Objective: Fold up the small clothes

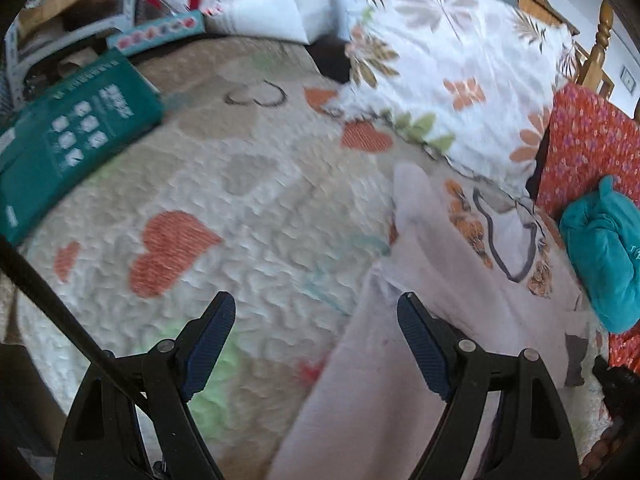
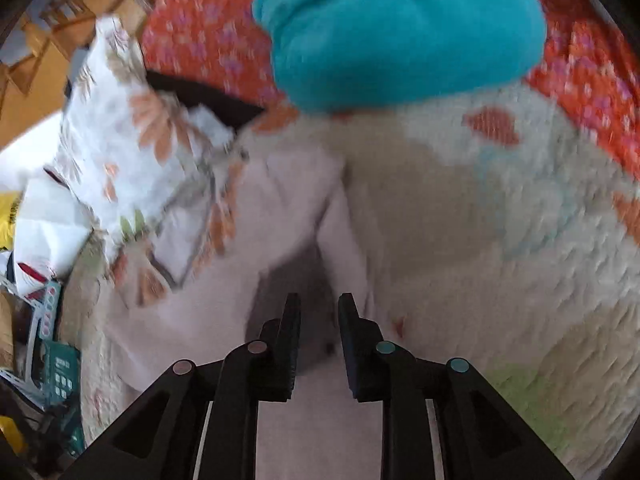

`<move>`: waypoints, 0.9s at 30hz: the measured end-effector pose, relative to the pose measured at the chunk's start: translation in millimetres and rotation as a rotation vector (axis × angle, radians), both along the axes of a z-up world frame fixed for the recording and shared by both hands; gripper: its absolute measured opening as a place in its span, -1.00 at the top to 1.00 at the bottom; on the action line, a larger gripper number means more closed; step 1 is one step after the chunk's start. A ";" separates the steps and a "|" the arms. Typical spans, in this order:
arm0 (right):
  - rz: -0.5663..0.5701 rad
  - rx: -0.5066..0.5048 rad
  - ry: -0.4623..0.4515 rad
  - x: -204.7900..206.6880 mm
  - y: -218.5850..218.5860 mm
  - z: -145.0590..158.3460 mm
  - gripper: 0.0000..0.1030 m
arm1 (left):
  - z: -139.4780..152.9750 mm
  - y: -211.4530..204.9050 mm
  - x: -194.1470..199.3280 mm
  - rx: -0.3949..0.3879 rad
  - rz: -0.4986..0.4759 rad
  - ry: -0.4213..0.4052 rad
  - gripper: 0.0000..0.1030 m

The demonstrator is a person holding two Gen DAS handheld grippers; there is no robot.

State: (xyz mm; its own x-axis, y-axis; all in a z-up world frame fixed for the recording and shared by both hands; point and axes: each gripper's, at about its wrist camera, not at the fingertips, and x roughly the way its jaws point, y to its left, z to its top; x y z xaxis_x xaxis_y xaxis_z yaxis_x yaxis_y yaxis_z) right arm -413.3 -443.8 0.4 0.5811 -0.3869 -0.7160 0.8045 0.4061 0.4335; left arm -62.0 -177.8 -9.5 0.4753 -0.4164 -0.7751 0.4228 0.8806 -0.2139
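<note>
I am seeing a garment point(image 1: 420, 320) lying on the bed point(image 1: 240, 208), a pillow point(image 1: 452, 64) sitting behind it, a rolled bundle point(image 1: 604, 252) lying to its right.

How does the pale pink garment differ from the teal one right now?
The pale pink garment lies spread fairly flat on the heart-print quilt; the teal garment is bunched into a rounded lump. The pink one lies under both grippers; the teal one lies farther off, partly on the red floral fabric. Neither is gripped.

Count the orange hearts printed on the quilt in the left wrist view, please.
4 clear ones: big heart, small heart at its left, heart by the floral pillow, heart farther back. More may be hidden.
</note>
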 end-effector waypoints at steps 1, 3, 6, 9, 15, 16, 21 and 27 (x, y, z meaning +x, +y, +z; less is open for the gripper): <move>-0.002 -0.051 0.017 -0.9 1.5 9.2 0.56 | -3.6 -7.8 4.0 -0.014 -0.004 0.019 -0.59; 0.014 -0.110 0.029 -0.9 5.7 21.2 0.56 | -7.6 -18.5 11.7 -0.027 -0.006 0.036 -0.59; 0.117 -0.144 0.014 20.2 21.7 29.3 0.56 | -12.0 -31.3 26.2 0.019 0.022 0.020 -0.59; 0.251 -0.142 0.029 57.7 41.3 27.1 0.52 | -13.0 -29.1 38.6 0.024 0.059 0.052 -0.59; 0.564 -0.144 0.103 199.4 72.0 28.1 0.34 | -7.3 -20.2 44.3 0.006 0.051 0.069 -0.59; 0.580 -0.129 0.099 220.6 71.2 26.5 0.34 | -7.8 -18.3 45.8 0.008 0.049 0.072 -0.59; 0.611 -0.021 0.103 321.1 53.6 1.9 0.34 | -10.9 -7.8 56.1 0.000 0.057 0.110 -0.59; 0.672 0.007 0.248 394.7 52.8 -37.5 0.87 | -8.6 0.7 61.0 -0.029 0.055 0.131 -0.59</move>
State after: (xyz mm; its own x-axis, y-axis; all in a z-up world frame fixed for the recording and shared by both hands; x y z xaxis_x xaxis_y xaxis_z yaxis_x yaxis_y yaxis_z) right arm -18.6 -390.9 -37.1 0.5119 0.0030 -0.8590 0.4565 0.8461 0.2751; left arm -1.0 -177.1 -18.1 0.3931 -0.4158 -0.8201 0.3411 0.8942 -0.2899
